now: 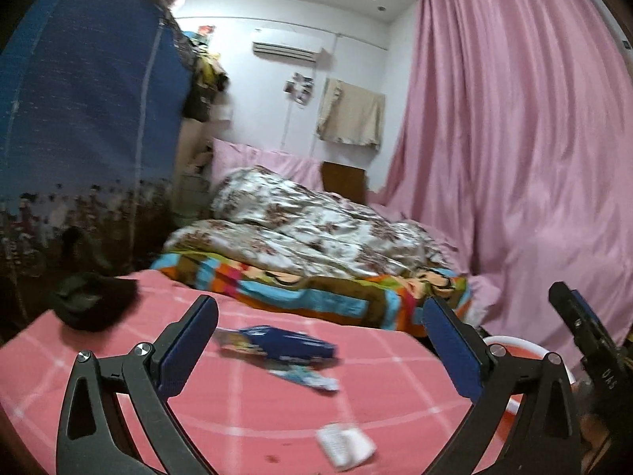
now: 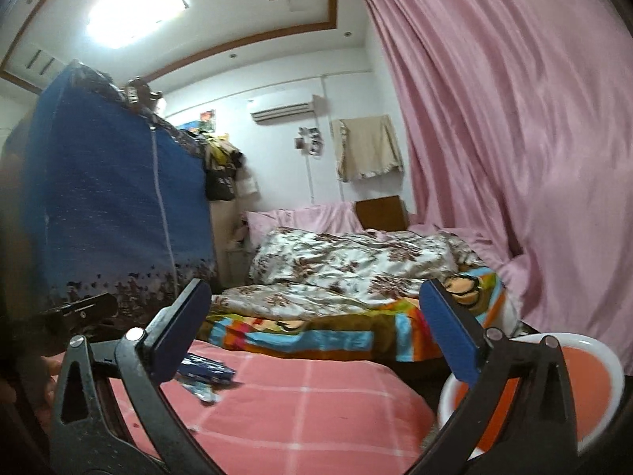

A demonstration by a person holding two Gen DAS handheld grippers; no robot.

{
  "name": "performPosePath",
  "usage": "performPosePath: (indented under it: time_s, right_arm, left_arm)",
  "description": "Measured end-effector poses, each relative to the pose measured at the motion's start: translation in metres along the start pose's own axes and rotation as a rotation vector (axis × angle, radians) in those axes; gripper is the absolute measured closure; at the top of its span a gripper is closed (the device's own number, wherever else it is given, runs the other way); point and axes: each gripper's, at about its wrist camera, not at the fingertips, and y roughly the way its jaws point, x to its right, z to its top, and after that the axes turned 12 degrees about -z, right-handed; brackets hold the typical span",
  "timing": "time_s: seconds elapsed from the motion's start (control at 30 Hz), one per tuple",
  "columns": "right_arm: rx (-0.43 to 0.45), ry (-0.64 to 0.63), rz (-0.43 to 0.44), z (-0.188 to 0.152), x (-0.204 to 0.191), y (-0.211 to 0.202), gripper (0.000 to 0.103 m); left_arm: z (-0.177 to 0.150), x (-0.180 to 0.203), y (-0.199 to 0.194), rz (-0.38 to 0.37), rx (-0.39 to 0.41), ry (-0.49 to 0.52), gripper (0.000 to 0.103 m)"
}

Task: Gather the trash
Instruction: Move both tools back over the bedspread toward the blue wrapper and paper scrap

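While both claws hang spread wide over the pink checked bed (image 1: 245, 403) with nothing between their pads, the left claw (image 1: 320, 344) frames three bits of trash. A white crumpled paper (image 1: 345, 444) lies nearest, by the bed's near edge; beyond it lie a small pale-blue wrapper (image 1: 312, 379) and a dark blue packet (image 1: 283, 344), touching, mid-bed. The right claw (image 2: 312, 332) sits beside a white-rimmed bin (image 2: 593, 380) off the bed's right edge, and a black cloth (image 1: 93, 304) lies at the left edge.

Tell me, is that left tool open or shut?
Open: the left tool has its blue pads spread wide, with nothing held between them.
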Motion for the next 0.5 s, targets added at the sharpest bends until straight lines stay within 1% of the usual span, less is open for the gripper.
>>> performPosePath:
  time_s: [0.1, 0.23, 0.4, 0.5]
  right_arm:
    - [-0.005, -0.015, 0.04, -0.003, -0.019, 0.004, 0.0]
    - [-0.035, -0.059, 0.095, -0.01, -0.044, 0.01, 0.0]
    - [-0.08, -0.117, 0.146, -0.024, -0.067, 0.011, 0.0]
    - [-0.115, -0.143, 0.167, -0.031, -0.072, 0.014, 0.0]
  left_arm:
    - [-0.002, -0.016, -0.013, 0.039, 0.006, 0.011, 0.002]
    - [-0.009, -0.033, -0.027, 0.079, 0.009, 0.02, 0.002]
    - [-0.019, -0.048, -0.034, 0.113, 0.009, 0.014, 0.002]
    - [-0.023, -0.055, -0.038, 0.122, -0.005, 0.015, 0.002]
